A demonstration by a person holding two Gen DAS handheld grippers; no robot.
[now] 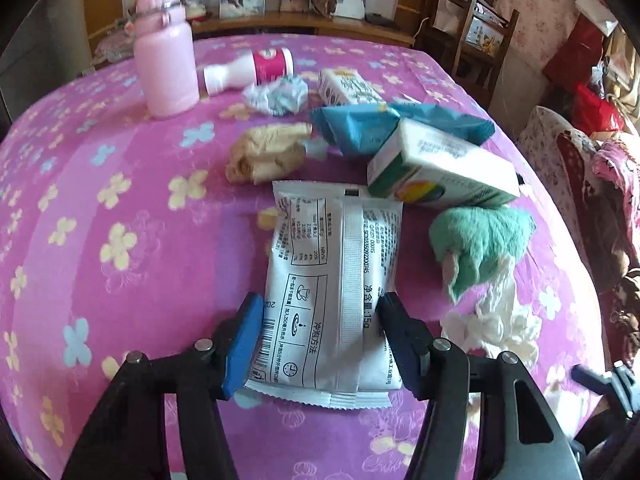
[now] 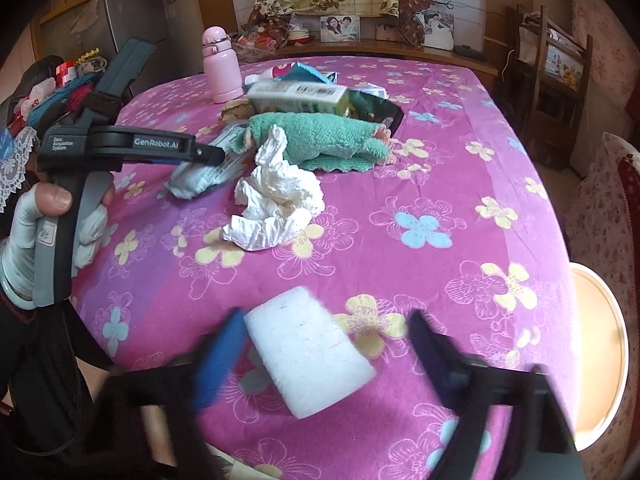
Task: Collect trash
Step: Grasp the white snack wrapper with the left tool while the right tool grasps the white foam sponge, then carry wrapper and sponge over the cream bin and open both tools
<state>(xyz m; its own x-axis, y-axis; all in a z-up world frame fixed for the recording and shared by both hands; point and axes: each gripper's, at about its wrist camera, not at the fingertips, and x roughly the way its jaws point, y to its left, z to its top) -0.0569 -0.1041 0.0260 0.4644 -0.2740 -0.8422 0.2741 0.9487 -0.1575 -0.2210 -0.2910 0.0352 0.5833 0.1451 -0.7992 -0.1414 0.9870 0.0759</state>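
In the left wrist view my left gripper (image 1: pixel 318 320) is open, its fingers on either side of a white printed sachet (image 1: pixel 334 280) lying flat on the pink flowered tablecloth (image 1: pixel 120 200); I cannot tell whether the pads touch it. Beyond lie a milk carton (image 1: pixel 440 168), a blue wrapper (image 1: pixel 360 128), crumpled brown paper (image 1: pixel 264 152), a green cloth (image 1: pixel 480 240) and white tissue (image 1: pixel 500 320). In the right wrist view my right gripper (image 2: pixel 324 344) is open around a white foam block (image 2: pixel 308 356) near the table's front edge. The left gripper (image 2: pixel 208 154) shows there over the sachet (image 2: pixel 204 172).
A pink flask (image 1: pixel 164 52) stands at the back left, with a fallen white bottle (image 1: pixel 248 68), crumpled paper (image 1: pixel 276 94) and a second carton (image 1: pixel 348 88) behind. Wooden chairs (image 2: pixel 552 80) stand right of the table. A round pale stool (image 2: pixel 600 340) sits by the right edge.
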